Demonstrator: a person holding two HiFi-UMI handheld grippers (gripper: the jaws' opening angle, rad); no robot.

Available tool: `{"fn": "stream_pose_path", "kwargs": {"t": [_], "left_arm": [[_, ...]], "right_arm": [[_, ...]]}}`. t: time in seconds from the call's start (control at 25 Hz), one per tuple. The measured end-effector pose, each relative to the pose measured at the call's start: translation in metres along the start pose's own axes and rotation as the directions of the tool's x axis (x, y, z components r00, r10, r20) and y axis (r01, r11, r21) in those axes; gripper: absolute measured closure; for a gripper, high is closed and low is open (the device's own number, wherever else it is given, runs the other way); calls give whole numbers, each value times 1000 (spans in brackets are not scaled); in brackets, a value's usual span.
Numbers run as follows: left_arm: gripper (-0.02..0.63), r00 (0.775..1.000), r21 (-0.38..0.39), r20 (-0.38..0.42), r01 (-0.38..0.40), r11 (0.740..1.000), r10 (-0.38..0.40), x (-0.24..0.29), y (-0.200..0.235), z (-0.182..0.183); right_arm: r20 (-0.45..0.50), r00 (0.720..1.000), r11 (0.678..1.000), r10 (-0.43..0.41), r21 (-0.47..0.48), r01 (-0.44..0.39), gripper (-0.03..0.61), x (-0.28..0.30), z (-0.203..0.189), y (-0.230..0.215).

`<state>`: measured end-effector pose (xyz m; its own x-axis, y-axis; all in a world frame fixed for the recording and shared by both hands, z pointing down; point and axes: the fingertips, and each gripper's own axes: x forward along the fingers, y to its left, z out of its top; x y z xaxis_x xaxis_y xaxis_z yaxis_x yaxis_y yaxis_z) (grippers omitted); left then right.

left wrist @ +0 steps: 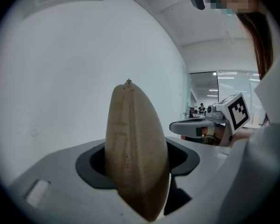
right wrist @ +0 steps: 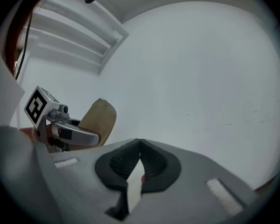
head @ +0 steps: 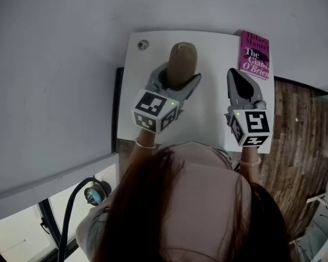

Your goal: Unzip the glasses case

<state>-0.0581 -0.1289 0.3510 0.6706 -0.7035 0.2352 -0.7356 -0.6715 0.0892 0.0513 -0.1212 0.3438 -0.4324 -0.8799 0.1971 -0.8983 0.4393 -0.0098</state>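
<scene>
A tan oval glasses case [head: 182, 63] stands on end above the small white table [head: 208, 113], held between the jaws of my left gripper [head: 177, 81]. In the left gripper view the glasses case [left wrist: 136, 153] fills the middle, edge-on, with its zip pull at the top tip. My right gripper [head: 239, 79] hovers to the right of the case, apart from it, with its tips together and nothing between them. The right gripper view shows its black pads [right wrist: 151, 164] meeting and the glasses case [right wrist: 98, 120] off to the left.
A magenta book [head: 255, 55] lies at the table's far right corner. A small round metal fitting [head: 143, 45] sits in the far left corner. A grey wall runs along the left and far sides; wood floor [head: 295, 146] lies to the right.
</scene>
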Motion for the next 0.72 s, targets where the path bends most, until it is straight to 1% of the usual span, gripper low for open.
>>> {"fn": "stream_pose_path", "kwargs": {"t": [0.08, 0.12, 0.24, 0.52, 0.72], "left_arm": [[325, 1000, 2, -1, 2, 1000, -2, 0, 2, 0], [325, 1000, 2, -2, 3, 1000, -3, 1, 2, -1], [325, 1000, 6, -8, 7, 1000, -7, 3, 3, -1], [325, 999, 31, -37, 37, 999, -36, 10, -1, -7], [325, 995, 60, -77, 64, 996, -59, 12, -6, -13]], "right_arm": [[-5, 1000, 999, 1, 39, -1, 575, -1, -1, -1], [-4, 1000, 999, 2, 41, -2, 575, -1, -1, -1], [1, 1000, 1000, 15, 15, -15, 575, 0, 0, 2], [-15, 999, 999, 47, 7, -47, 575, 2, -2, 7], [10, 996, 996, 91, 18, -91, 575, 1, 3, 11]]}}
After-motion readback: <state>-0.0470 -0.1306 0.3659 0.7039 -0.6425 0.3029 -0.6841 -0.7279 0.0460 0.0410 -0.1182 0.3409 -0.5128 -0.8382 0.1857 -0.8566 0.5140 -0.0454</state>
